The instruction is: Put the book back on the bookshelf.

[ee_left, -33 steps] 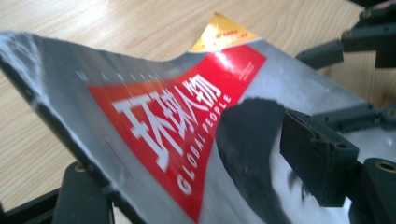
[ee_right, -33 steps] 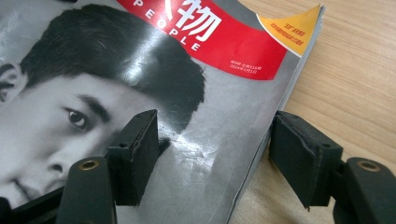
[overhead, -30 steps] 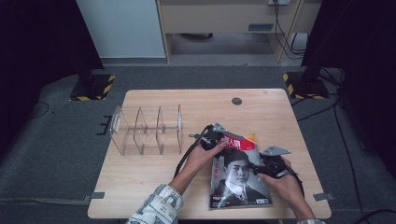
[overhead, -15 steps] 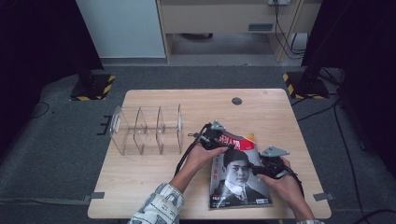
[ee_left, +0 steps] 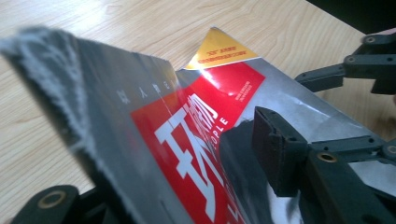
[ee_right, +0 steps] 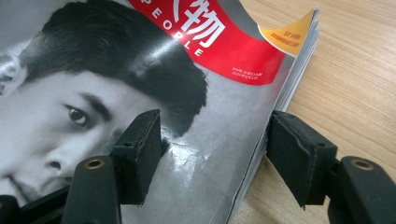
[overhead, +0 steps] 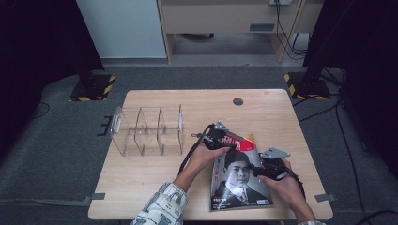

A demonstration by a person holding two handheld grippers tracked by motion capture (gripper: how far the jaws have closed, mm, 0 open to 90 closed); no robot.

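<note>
A glossy magazine point(overhead: 239, 180) with a face and a red title band on its cover lies at the table's front right. My left gripper point(overhead: 219, 138) is shut on its top left corner. In the left gripper view one pad point(ee_left: 275, 149) presses on the cover point(ee_left: 201, 116), the other jaw is underneath, and the spine edge is raised. My right gripper point(overhead: 264, 171) is open at the magazine's right edge. In the right gripper view one pad point(ee_right: 140, 149) rests over the cover point(ee_right: 187, 70) and the other stands outside the page edges. The right gripper point(ee_left: 364, 65) appears beyond the magazine in the left gripper view.
A clear acrylic rack point(overhead: 145, 131) with upright dividers stands on the left half of the wooden table point(overhead: 281, 117). A small dark round disc point(overhead: 238, 101) sits near the far edge. Dark stands and cables are on the floor around the table.
</note>
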